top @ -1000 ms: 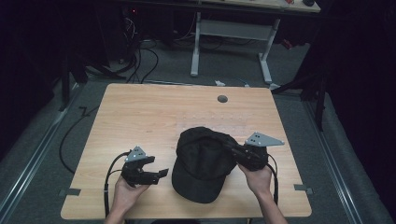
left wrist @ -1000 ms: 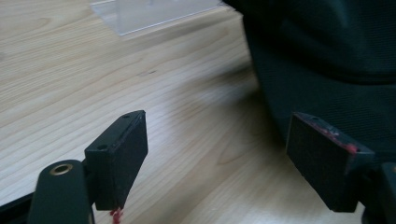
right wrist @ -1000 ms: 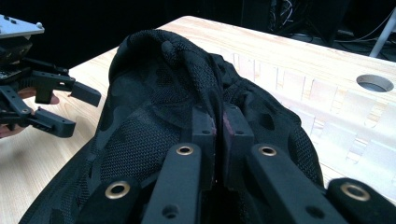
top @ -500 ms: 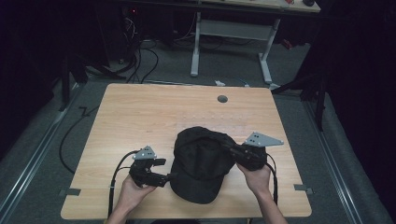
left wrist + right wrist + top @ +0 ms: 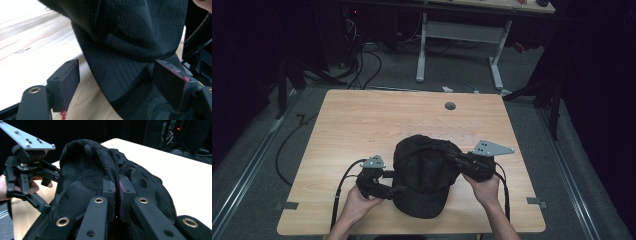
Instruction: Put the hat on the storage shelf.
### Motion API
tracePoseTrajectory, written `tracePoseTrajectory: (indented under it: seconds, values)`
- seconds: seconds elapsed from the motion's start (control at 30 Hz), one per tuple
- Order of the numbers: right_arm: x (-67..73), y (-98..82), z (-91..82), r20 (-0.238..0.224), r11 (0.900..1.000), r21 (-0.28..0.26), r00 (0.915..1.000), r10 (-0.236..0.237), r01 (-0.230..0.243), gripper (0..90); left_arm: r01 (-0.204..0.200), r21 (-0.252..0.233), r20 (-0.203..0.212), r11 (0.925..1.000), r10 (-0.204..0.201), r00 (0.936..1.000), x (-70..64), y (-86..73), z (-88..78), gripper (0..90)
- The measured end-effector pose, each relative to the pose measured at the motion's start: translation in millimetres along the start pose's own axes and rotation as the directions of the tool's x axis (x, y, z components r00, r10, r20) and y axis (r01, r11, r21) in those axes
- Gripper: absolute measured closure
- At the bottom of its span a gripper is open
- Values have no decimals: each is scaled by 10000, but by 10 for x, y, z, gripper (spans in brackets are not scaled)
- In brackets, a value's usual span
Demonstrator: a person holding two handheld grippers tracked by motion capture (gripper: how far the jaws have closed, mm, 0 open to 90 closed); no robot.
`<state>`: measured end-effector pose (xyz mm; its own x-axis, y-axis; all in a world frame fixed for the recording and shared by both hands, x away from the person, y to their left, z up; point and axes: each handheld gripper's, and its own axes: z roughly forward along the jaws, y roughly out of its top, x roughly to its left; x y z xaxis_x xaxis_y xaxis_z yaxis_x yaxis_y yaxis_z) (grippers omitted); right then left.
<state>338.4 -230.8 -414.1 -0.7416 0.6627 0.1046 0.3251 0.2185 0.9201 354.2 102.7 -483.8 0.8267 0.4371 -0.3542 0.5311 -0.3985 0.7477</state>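
Jaws of the left gripper (image 5: 393, 182), at lower left of centre in the high view, stand wide apart, and nothing is pressed between them. Its own view shows the black cap (image 5: 135, 50) coming in from the upper right, with the brim edge (image 5: 100, 75) running diagonally from upper left down to lower right across the gap. The left finger (image 5: 65, 83) sits over bare wooden table (image 5: 30, 50), and the right finger (image 5: 172, 85) lies over the brim fabric. So the brim lies just ahead and between the open fingers, its edge slanted rather than square to them.

At the middle of the high view the cap (image 5: 424, 172) rests on the table (image 5: 362, 125) near the front edge, brim pointing toward the bottom of the frame, crown toward the top.

To the right, the right gripper (image 5: 452, 157) has its jaws clamped together on a fold of the crown mesh, seen in its own view as fabric pinched between the two pads (image 5: 109, 188). My judgement: with the right side pinned, the left gripper is the free one and the nearer to the brim, and closing on it depends on the brim edge sitting deep enough between its fingers.
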Motion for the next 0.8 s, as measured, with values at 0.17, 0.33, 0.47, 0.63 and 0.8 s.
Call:
tracePoseTrajectory:
  seconds: [0.17, 0.33, 0.47, 0.63, 0.8]
  values:
    - [2, 18, 16, -338, 9999, -147, 9994, -14, 9, 859, -44, 91, 272, 9999, 41, 9996, -5, -2, 9, 274]
    - [-16, 16, 28, -498, 9998, -216, 9988, 14, -24, 858, -119, 159, 413, 9998, 112, 9991, -8, -2, 7, 334]
    - [-22, 17, 30, -520, 9996, -285, 9986, -42, 28, 858, -159, 179, 377, 9997, 152, 9992, -13, -3, 0, 373]
    - [-25, 18, 34, -439, 9996, -294, 9990, -40, 28, 858, -79, 211, 459, 9997, 69, 9989, -7, -2, -17, 437]
    - [-21, 24, 39, -312, 9994, -302, 9993, -194, 185, 857, -118, 265, 587, 9996, 102, 9982, -3, -6, -30, 522]
